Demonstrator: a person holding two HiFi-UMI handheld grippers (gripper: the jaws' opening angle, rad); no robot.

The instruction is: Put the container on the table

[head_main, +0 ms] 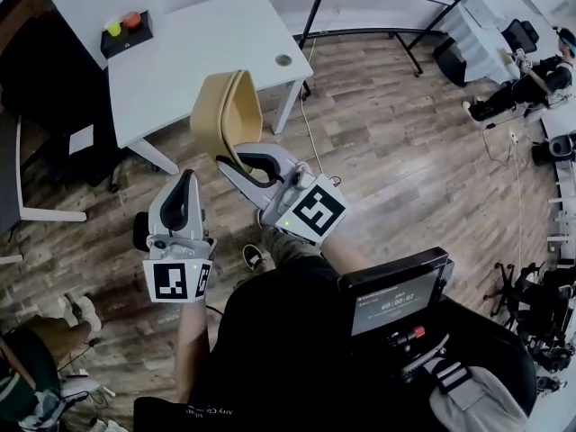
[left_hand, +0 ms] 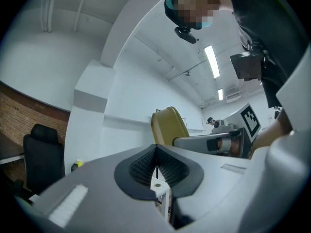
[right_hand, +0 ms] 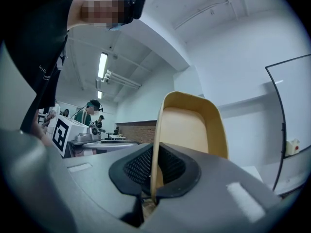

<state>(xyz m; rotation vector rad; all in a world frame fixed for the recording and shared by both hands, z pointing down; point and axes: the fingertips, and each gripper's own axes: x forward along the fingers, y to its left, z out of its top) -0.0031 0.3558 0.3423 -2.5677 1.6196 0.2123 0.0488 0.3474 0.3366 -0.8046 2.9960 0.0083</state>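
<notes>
Container (head_main: 225, 115) — rim pinched between right gripper (head_main: 232, 162) fingers, left gripper (head_main: 187, 180) fingers pressed together — empty

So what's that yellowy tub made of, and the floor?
The tub looks like thin plastic, matte tan: its wall is slim and smooth where the right gripper pinches it. The floor looks like wood planks, maybe laminate, with grain stripes.

Grey left tongs (head_main: 188, 178), right tongs (head_main: 227, 162): black pads (left_hand: 146, 166), marker cubes (head_main: 177, 280); shirt (head_main: 270, 331) seemingly black.
</notes>
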